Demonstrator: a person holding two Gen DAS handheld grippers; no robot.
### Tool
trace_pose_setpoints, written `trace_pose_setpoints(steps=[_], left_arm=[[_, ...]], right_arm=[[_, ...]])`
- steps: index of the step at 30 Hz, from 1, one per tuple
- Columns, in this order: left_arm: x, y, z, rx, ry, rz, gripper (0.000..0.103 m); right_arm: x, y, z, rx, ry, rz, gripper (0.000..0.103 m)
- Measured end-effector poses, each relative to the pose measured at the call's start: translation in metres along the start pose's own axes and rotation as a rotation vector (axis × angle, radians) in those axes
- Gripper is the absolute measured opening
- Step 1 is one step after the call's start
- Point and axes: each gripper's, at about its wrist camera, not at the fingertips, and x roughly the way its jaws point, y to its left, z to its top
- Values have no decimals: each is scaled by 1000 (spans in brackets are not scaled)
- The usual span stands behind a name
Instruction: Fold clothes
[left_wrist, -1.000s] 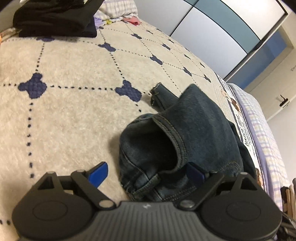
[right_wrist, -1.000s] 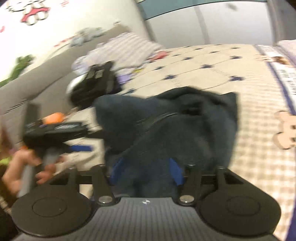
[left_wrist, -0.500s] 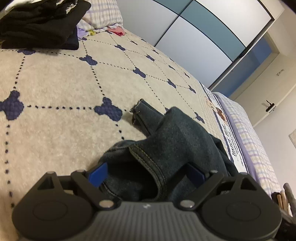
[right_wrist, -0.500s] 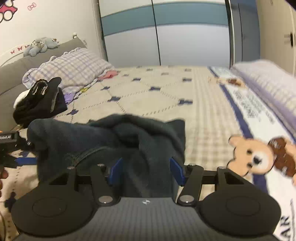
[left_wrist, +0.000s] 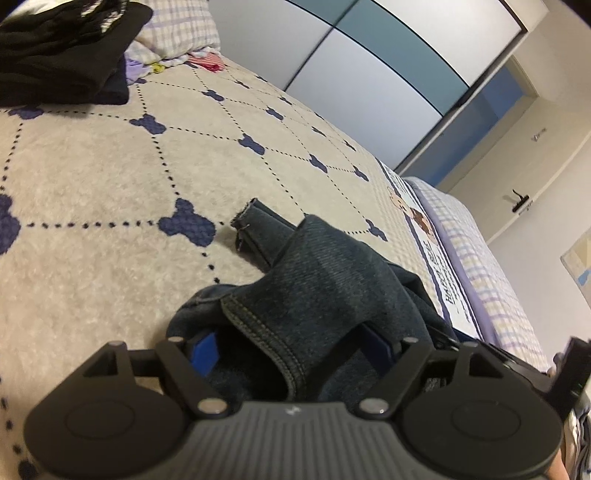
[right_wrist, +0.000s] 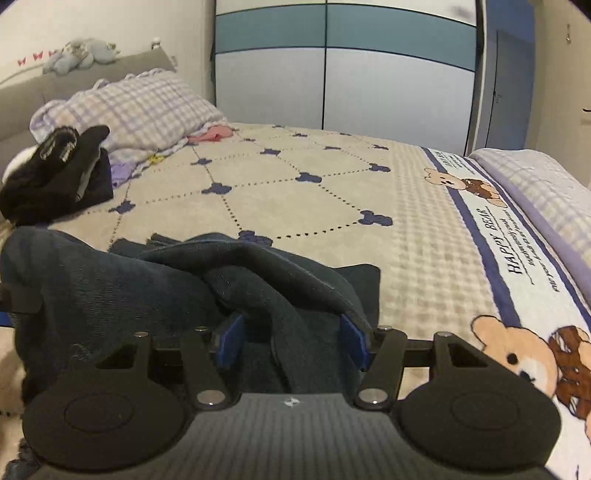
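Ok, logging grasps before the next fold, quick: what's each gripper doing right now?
Left gripper: open, jeans bunched between its fingers, not pinched.
Right gripper: open, jeans between its fingers too.

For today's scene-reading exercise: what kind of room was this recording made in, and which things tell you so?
Most likely a bedroom: a bed with a bear-print blanket, a checked pillow against the headboard, and a sliding-door wardrobe behind.
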Motion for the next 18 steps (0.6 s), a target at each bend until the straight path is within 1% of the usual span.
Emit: trace_pose_setpoints(steps=[5,7,8,9,10,13,18], left_arm=[[4,1,2,16,15,1,80],[5,-1,1,27,15,3,80],[5,-1,1,31,15,5,80],[6,-1,0,34,16,9,80],[6,-1,-1,35,17,12,80],[3,0,-1,35,22,10,80],[-3,3,-1,46,23,-14,80]], right_arm=[[10,-3,-1,0,-8,9,60],[11,-5,-3,-2,-13,10,57],[11,-6,-4,-1,-14,6,54],[12,-6,-5,-1,-13,-9,36],[12,-7,-5,2,-11,-25,21],[6,-14,-5,71,-18,-45,14],[-17,-21,-2,157,-63,-133,12]])
